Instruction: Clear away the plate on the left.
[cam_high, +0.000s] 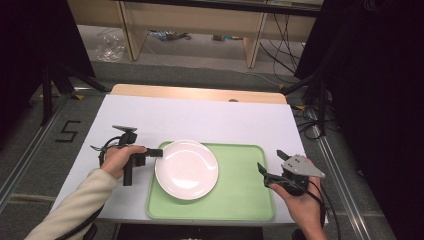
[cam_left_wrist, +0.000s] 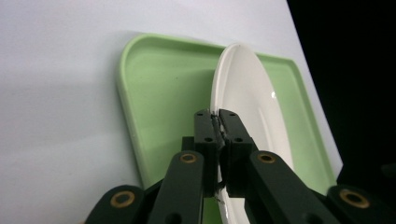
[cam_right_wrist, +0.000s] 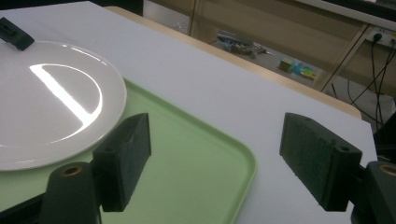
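The left gripper (cam_left_wrist: 216, 116) has its jaws clamped together on the near rim of the white plate (cam_left_wrist: 247, 98), which lies beyond them on the left part of the green tray (cam_left_wrist: 154, 93). Off to the right, the right gripper (cam_right_wrist: 215, 154) holds its jaws wide apart with nothing between them, over the tray's right edge, the plate well to their left.

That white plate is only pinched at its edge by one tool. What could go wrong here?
The left gripper clamps only the thin rim of the white plate, so the plate might slip out or tilt when moved. It overhangs the green tray's left edge, so it could catch that raised lip. The right gripper waits open beside the tray, giving no support.
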